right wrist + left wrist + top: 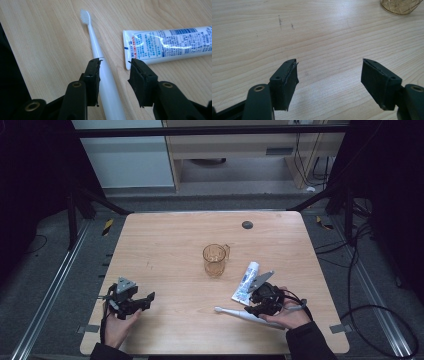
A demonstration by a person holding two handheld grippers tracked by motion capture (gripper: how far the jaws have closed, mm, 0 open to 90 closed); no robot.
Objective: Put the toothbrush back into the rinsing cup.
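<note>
Tabletop (165, 245): toothbrush (245, 315) lies flat, bristles leftward.

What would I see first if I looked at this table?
The right gripper straddles a white toothbrush lying near the table's front edge, jaws not yet closed on it. A white toothpaste tube lies right beside it. An orange see-through cup stands mid-table, and the left gripper hangs open over bare wood.

Light wooden table (165, 250), amber cup (215, 260), toothpaste tube (246, 282), white toothbrush (240, 315), dark round disc (247, 224)
</note>
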